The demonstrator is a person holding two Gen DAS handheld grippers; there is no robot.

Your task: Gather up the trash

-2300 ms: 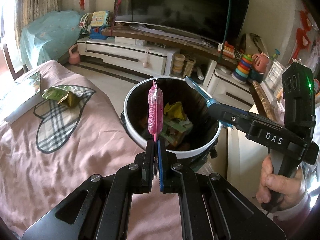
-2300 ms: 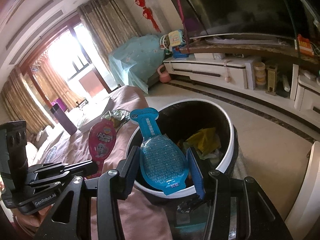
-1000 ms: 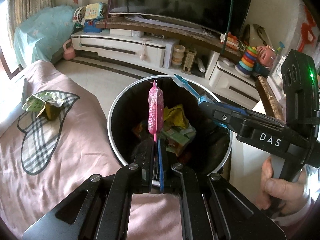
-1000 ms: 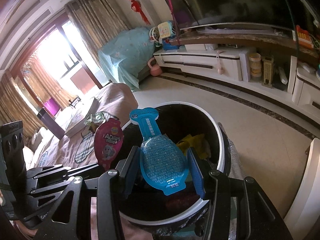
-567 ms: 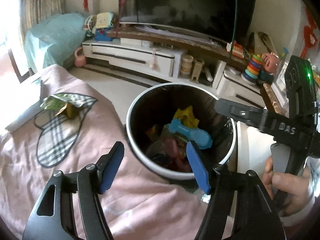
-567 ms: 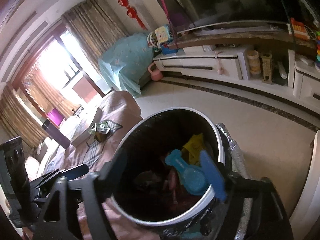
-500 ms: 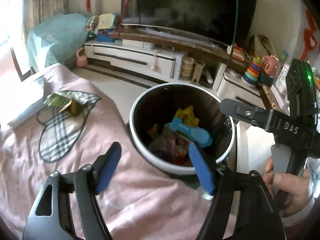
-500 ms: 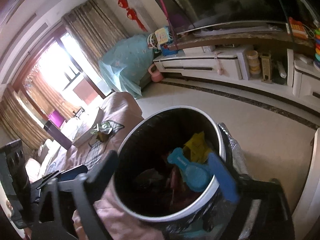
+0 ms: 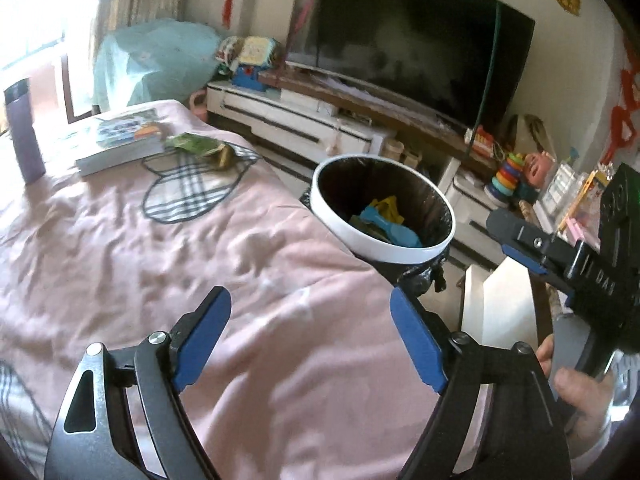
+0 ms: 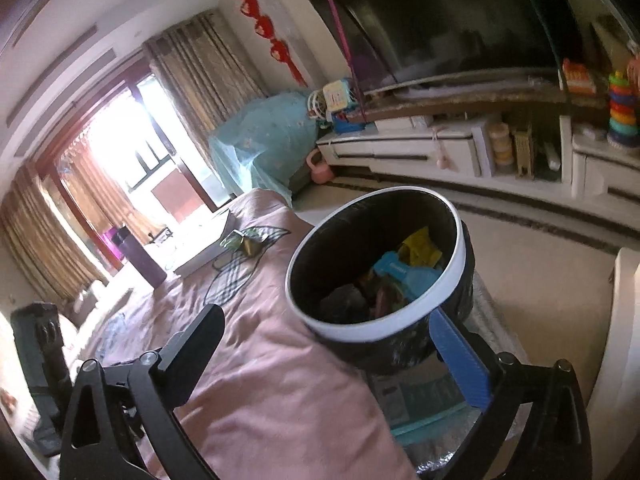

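A: What's on my left-hand feed?

B: Far left, a tall purple bottle (image 9: 22, 132) stands on the pink sheet-covered bed (image 9: 120, 264). Right of it lies a thick white book (image 9: 120, 144), then a crumpled green snack wrapper (image 9: 200, 147) resting on a black-and-white plaid heart patch (image 9: 192, 192) printed on the sheet.

A: And the claws?

B: My left claw (image 9: 310, 336) hangs over the bare sheet with its jaws opening, blue pads wide apart and nothing between them. Past it to the right sits the round black bin with a white rim (image 9: 380, 248), just beside the bed's edge. Inside I see a light blue plastic package (image 9: 390, 230) lying on other scraps, next to a yellow crumpled wrapper (image 9: 386, 206).

A: The other side?

B: My right claw (image 10: 340, 344) is also opening, empty; the bin's near rim shows between its fingers but they don't touch it. At the far right of the left feed, a hand (image 9: 576, 396) grips that claw's black handle. Behind everything, a large dark television (image 9: 408, 56) stands on a long white cabinet (image 9: 304, 124).
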